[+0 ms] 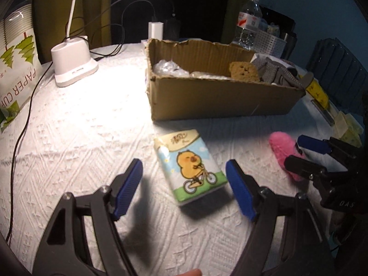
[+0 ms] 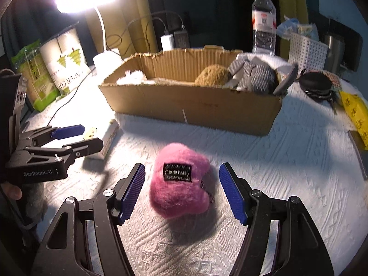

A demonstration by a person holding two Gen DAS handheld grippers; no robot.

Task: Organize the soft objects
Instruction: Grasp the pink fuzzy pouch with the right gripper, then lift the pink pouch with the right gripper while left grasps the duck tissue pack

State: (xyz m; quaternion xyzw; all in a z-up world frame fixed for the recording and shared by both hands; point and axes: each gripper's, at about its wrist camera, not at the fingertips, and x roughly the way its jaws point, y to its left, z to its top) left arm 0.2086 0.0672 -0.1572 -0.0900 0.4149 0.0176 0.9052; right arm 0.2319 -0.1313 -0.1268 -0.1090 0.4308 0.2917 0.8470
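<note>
The left gripper (image 1: pixel 184 188) stands wide open over a white embossed tablecloth (image 1: pixel 80 126), its blue pads on either side of a tissue pack (image 1: pixel 187 164) printed with a yellow cartoon animal on a bicycle; neither pad touches the pack, which lies flat on the cloth. The right gripper (image 2: pixel 181 193) is likewise spread wide, flanking a pink fuzzy pouch (image 2: pixel 179 184) with a black sewn label, and its pads are apart from the fur on both sides. The pouch rests on the cloth, to the right of the tissue pack.

Beyond both items sits an open cardboard box (image 1: pixel 214 101) with torn upper edges. Inside it lie a brown sponge (image 2: pixel 212 74), a grey knitted cloth (image 2: pixel 255 76) at the right end, and crumpled clear plastic (image 1: pixel 169 67) at the left end.

Further back, a white lamp base (image 1: pixel 73 65) stands left of the box, with a paper cup package (image 1: pixel 16 64) at the far left edge. A water bottle (image 2: pixel 263 21) and a white perforated basket (image 2: pixel 307 50) stand behind the box. A black zippered case (image 2: pixel 315 86) lies right of the box.
</note>
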